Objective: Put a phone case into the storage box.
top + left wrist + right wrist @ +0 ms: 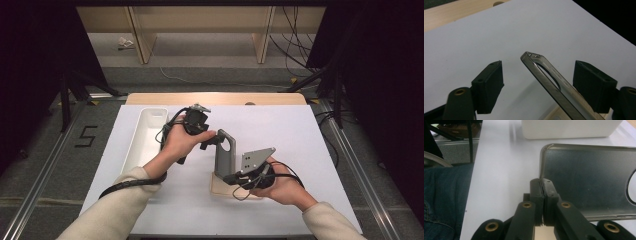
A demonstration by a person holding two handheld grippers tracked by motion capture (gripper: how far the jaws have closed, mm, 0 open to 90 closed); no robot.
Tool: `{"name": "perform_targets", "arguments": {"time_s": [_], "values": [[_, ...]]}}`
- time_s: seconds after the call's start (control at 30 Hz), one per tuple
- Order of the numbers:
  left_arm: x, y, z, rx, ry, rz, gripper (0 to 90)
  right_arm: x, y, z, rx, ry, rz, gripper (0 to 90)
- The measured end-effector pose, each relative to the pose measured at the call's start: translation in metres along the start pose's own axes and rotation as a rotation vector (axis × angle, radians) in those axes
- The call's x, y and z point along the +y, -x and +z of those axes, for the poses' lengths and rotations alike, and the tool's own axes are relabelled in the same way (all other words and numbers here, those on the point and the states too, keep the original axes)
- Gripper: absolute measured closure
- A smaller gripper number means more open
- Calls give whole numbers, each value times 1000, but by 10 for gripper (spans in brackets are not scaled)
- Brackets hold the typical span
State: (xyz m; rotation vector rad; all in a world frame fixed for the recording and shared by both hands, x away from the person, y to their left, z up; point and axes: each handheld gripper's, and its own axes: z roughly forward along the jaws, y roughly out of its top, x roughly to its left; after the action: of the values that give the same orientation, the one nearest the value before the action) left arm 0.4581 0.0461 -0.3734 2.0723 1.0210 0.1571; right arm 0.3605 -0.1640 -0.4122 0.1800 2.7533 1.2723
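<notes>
A: We see a white tray (145, 137) at the left of the bench (295, 140), long and narrow; as far as we can look into it, nothing lies inside.

B: And the grey phone case (225, 157) stands upright near the middle of the bench, over a small wooden board (218, 187). We read no brand or lettering on it; the floor left of the bench bears a painted "5" (86, 136).

A: Our right claw (542, 185) is pressed together on the case's edge, at its near lower corner.

B: Our left claw (537, 82) has its jaws apart, the top corner of the case between them, neither pad (489, 86) touching it.
</notes>
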Motion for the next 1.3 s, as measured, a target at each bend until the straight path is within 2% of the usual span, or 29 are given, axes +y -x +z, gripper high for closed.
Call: {"name": "perform_targets", "arguments": {"time_s": [0.17,0.33,0.5,0.6,0.67,0.9,1.03,1.17,1.3], "values": [[4,0,11,6,-40,-64,323,0,0,-1,-4,0,-2,892],[5,-1,18,15,-70,-101,416,1,-1,-1,-2,1,-6,892],[4,-4,20,11,-79,-152,517,2,-2,0,0,-1,-15,892],[4,-7,19,8,-69,-184,588,2,-2,1,0,-7,-19,892],[3,-8,19,8,-75,-187,636,2,-2,1,0,-10,-19,892],[2,-7,14,3,-63,-239,696,1,-3,8,11,-33,-26,892],[4,-4,10,-13,-35,-273,734,2,-4,12,13,-41,-32,893],[8,2,7,-36,-5,-287,773,3,-4,15,11,-54,-41,894],[10,10,5,-51,22,-277,812,3,-4,19,-9,-83,-57,891]]}}
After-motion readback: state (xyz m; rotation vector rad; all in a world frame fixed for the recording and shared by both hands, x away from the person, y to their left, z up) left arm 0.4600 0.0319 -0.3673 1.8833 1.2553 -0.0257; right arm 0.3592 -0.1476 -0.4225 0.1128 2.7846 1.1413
